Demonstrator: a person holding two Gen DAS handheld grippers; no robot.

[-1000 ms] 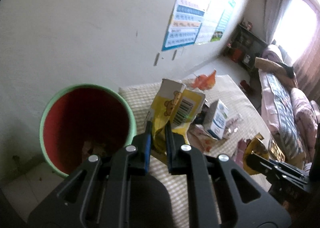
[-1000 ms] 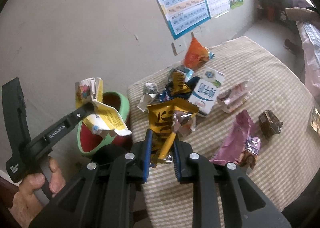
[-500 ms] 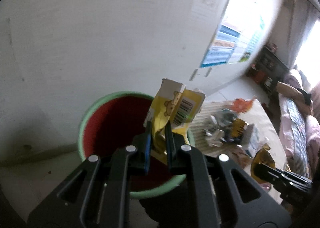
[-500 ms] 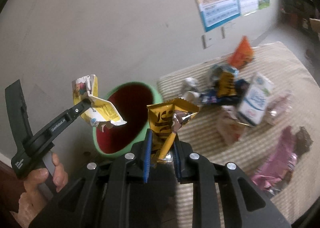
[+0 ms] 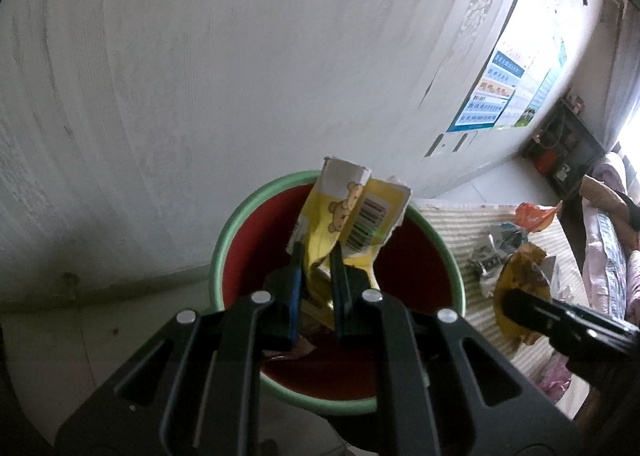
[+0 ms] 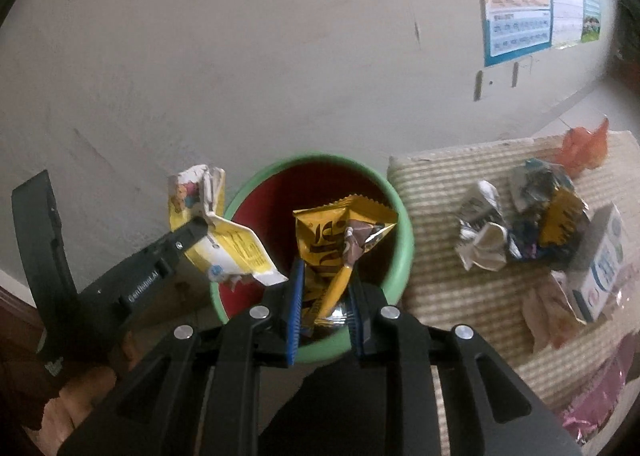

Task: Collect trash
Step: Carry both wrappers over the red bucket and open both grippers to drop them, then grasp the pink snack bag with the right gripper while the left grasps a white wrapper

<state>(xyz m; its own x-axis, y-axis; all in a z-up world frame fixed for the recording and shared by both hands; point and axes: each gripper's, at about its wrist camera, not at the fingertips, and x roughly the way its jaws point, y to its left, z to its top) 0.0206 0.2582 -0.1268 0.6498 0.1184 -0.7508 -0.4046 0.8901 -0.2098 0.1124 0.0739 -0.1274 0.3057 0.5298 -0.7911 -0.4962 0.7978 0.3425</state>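
Observation:
A round bin point(image 5: 224, 256) point(image 6: 404, 232), green outside and red inside, stands on the floor by the wall. My left gripper point(image 5: 316, 256) is shut on a crushed yellow carton with a bear and a barcode point(image 5: 356, 216) point(image 6: 224, 244), held over the bin's mouth. My right gripper point(image 6: 324, 276) is shut on a yellow snack wrapper point(image 6: 332, 232) point(image 5: 520, 280), also above the bin's opening. Some scraps point(image 5: 288, 352) lie at the bin's bottom.
A low table with a checked cloth point(image 6: 440, 176) stands right of the bin, bearing crumpled foil point(image 6: 480, 236), an orange wrapper point(image 6: 584, 144), a white and blue box point(image 6: 604, 268) and pink wrappers point(image 6: 592, 396). The wall lies close behind. A hand point(image 6: 72, 404) grips the left tool.
Both grippers have swung left from over the table to above the bin, each still clamped on its piece. The bin now sits centred under them.

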